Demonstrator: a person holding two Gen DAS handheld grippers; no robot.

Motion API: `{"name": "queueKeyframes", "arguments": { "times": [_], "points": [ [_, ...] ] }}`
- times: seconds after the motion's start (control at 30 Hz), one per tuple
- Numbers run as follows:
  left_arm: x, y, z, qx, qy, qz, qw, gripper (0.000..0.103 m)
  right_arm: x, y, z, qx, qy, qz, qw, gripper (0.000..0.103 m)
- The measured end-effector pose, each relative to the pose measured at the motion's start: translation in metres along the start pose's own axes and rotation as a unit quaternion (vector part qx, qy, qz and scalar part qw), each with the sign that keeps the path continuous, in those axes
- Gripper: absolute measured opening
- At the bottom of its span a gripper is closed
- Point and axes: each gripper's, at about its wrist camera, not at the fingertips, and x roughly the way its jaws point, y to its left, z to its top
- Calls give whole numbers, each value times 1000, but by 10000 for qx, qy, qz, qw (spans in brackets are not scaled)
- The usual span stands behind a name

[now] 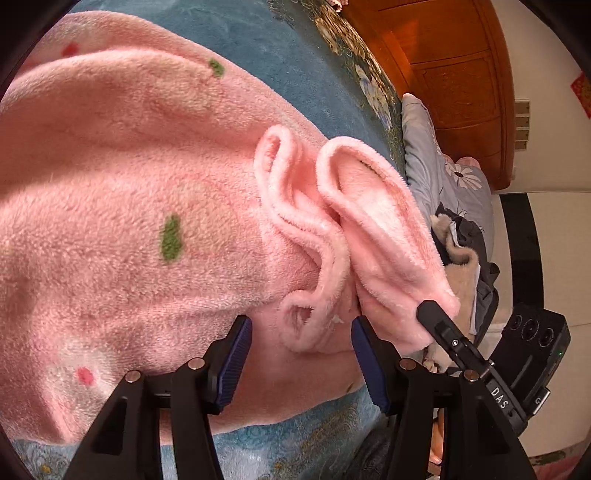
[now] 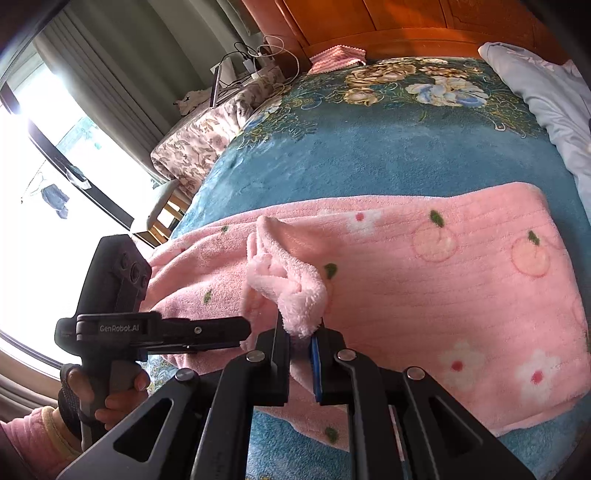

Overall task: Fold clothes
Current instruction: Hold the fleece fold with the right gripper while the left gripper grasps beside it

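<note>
A pink fleece garment (image 1: pixel 110 206) with green leaves and white flowers lies spread on the bed; it also shows in the right wrist view (image 2: pixel 443 277). My right gripper (image 2: pixel 301 334) is shut on a bunched fold of its edge (image 2: pixel 291 288) and holds it lifted. In the left wrist view this gripper (image 1: pixel 439 325) shows at the right, clamped on the raised fold (image 1: pixel 376 236). My left gripper (image 1: pixel 301 343) is open, its blue pads either side of a small curl of the hem (image 1: pixel 303 321), not closed on it. It shows at the left in the right wrist view (image 2: pixel 207 330).
A blue floral blanket (image 2: pixel 369 147) covers the bed. A grey-blue pillow (image 2: pixel 546 96) and dark clothes (image 1: pixel 469 251) lie at the bed's right. A wooden headboard (image 2: pixel 406 26) stands behind. A window and a patterned quilt (image 2: pixel 199 144) are at the left.
</note>
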Motion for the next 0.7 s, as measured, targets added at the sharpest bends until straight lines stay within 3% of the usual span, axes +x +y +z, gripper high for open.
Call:
{"name": "queueKeyframes", "arguments": {
  "times": [0.2, 0.27, 0.3, 0.37, 0.43, 0.53, 0.63, 0.7],
  "points": [
    [7, -5, -6, 17, -143, 197, 9997, 58, 2, -9, 0, 323, 63, 131, 9994, 11],
    [9, -7, -8, 28, -239, 290, 9993, 42, 0, -9, -1, 323, 59, 142, 9994, 11],
    [9, -9, -9, 83, -265, 376, 9989, 22, -1, -8, -2, 309, 49, 147, 9994, 11],
    [3, -13, -13, 188, -204, 356, 9990, 13, -2, -5, -2, 269, 42, 164, 9995, 11],
    [-5, -17, -19, 349, -148, 384, 9985, 11, -3, -2, -2, 238, 50, 190, 9995, 11],
    [-9, -3, -28, 311, -28, 795, 9963, 11, -8, 8, -3, 25, 30, 301, 9995, 11],
    [-11, 22, -30, -375, -29, 329, 9988, 16, -2, 20, -8, -210, 162, 292, 9992, 11],
    [-24, 24, -25, -507, -109, 203, 9984, 18, 4, 24, -14, -299, 292, 268, 9988, 11]
  ]
}}
